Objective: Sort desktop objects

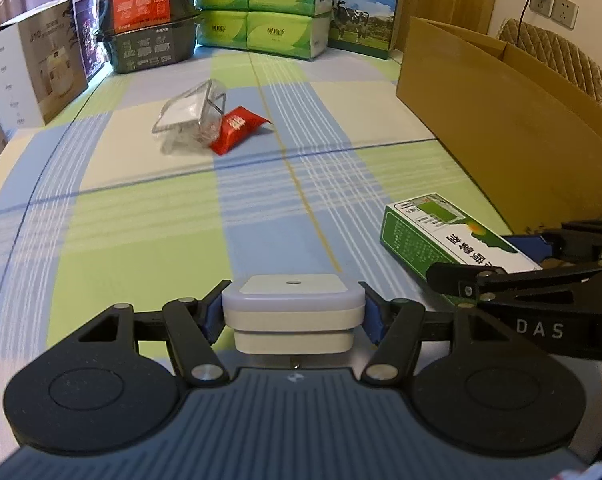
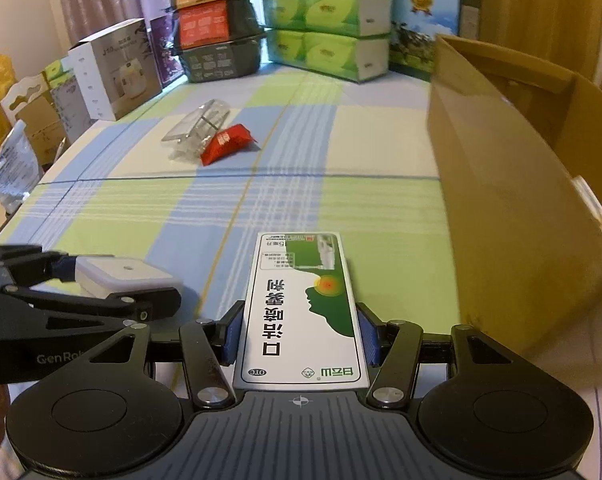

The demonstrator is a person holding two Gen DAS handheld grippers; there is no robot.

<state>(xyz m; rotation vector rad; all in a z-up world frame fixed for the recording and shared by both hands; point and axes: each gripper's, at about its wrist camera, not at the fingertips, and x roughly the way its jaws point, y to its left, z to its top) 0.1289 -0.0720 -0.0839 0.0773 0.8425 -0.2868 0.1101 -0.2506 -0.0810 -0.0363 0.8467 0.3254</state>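
White plastic sits clamped between the pads of my left tool [image 1: 294,314]: a small square device [image 1: 293,304], held just over the checked worktop [image 1: 141,216]. My right tool [image 2: 299,332] grips a green-and-white carton [image 2: 301,312] by its long sides, near the cardboard box [image 2: 513,208]. Farther off, a clear case [image 1: 193,114] lies touching a red sachet [image 1: 239,130], with stacked packages [image 1: 261,8] along the far edge.

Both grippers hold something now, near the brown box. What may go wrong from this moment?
1. The left gripper and right gripper sit close together; moving both toward the open brown cardboard box may make them collide.
2. The long green and white carton is pinched only near one end, so it might pivot or slip.
3. The white square plastic device is smooth with rounded corners and may slide out.
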